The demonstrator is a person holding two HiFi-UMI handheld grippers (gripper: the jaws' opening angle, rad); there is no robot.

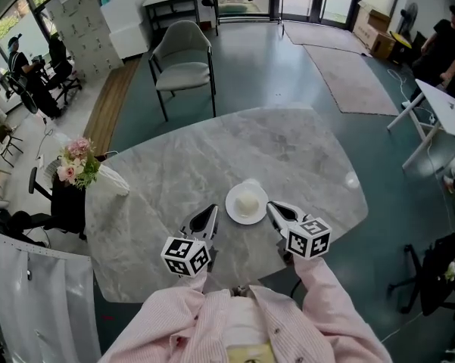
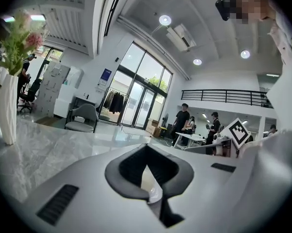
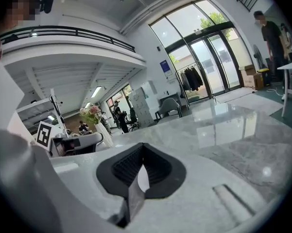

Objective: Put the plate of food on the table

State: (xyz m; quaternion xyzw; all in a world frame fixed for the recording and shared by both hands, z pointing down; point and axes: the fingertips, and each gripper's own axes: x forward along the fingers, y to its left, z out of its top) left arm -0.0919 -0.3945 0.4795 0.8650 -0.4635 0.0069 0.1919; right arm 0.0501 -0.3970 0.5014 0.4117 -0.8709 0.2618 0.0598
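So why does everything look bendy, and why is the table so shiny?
Head view: the wide lens bends the edges of the table. Left gripper view: a round dark border, and the ceiling lights glare brightly. Right gripper view: the polished table mirrors the bright glass doors.

I see table (image 1: 310, 153) grey marble w/ pale veining. Plate (image 1: 234, 211) wht, food (image 1: 247, 202) cream. Left gripper (image 1: 211, 209), right gripper (image 1: 271, 206): wht bodies, blk jaw pads. Marker cubes (image 1: 186, 256) blk/wht squares. My sleeves (image 1: 170, 325) pink, thin wht stripes. Vase (image 1: 110, 179) wht, flowers (image 1: 76, 159) pink, grn leaves. Chair (image 1: 182, 60) grey, floor (image 1: 288, 82) dk teal.
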